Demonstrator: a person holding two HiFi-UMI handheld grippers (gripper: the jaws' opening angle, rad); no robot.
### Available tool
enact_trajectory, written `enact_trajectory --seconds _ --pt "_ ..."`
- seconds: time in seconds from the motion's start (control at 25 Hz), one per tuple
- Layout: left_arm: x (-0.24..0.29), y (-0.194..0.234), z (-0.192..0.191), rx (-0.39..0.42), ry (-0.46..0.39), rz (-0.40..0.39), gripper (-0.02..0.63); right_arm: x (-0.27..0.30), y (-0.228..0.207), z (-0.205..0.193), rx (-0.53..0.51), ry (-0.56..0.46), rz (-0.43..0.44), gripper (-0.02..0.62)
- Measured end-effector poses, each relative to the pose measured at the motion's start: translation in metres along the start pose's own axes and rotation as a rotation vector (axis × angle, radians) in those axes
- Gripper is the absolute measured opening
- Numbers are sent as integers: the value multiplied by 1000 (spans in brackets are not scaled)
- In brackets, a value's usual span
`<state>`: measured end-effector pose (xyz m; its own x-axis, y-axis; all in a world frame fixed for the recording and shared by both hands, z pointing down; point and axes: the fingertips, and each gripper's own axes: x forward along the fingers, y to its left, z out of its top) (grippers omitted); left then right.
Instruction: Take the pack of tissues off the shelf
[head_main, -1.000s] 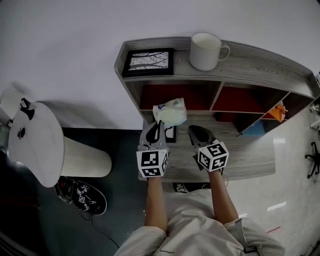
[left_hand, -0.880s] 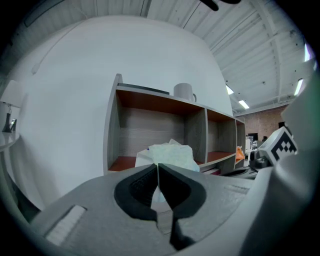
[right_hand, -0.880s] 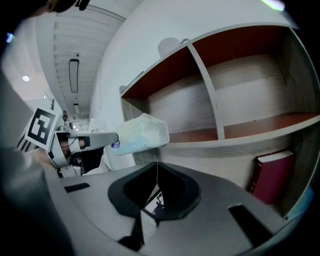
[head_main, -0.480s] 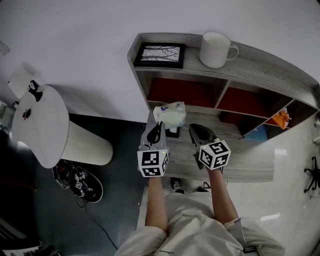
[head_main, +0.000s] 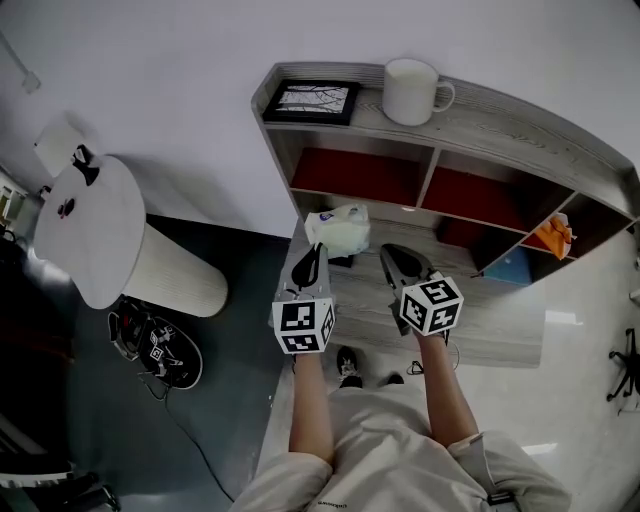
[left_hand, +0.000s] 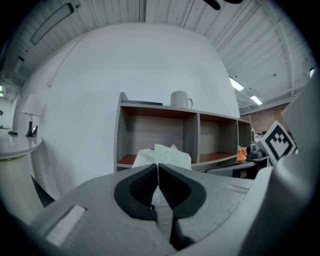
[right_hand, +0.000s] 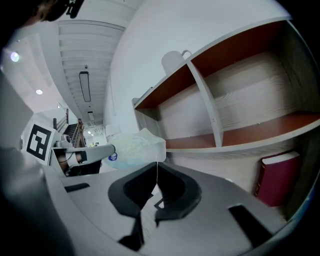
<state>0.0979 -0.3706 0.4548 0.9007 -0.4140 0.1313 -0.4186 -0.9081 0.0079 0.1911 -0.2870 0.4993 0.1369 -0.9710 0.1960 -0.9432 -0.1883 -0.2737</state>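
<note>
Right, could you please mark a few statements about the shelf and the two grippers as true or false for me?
1. The left gripper grips the pack of tissues. True.
2. The mug stands inside a compartment. False: it stands on top of the shelf.
3. The picture frame lies on the shelf top, beside the mug. True.
4. The right gripper has its jaws wide apart. False: they are together, with nothing between them.

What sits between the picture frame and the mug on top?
Nothing: in the head view, only bare shelf top lies between picture frame and mug.
</note>
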Motion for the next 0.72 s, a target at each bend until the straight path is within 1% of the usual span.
enact_trajectory --seconds 0.16,0.48,0.64,0.72 --pt "-12 -14 1 -9 -10 20 12 -19 -2 4 -34 -6 8 17" --pt "-36 -54 -14 -8 26 53 12 -66 -18 -3 -83 3 0 17" --pt "-55 -68 -24 -30 32 93 12 -92 -35 -10 -111 15 -29 17" --pt "-66 -75 -31 -40 36 120 12 -105 -41 -15 -108 15 -34 17"
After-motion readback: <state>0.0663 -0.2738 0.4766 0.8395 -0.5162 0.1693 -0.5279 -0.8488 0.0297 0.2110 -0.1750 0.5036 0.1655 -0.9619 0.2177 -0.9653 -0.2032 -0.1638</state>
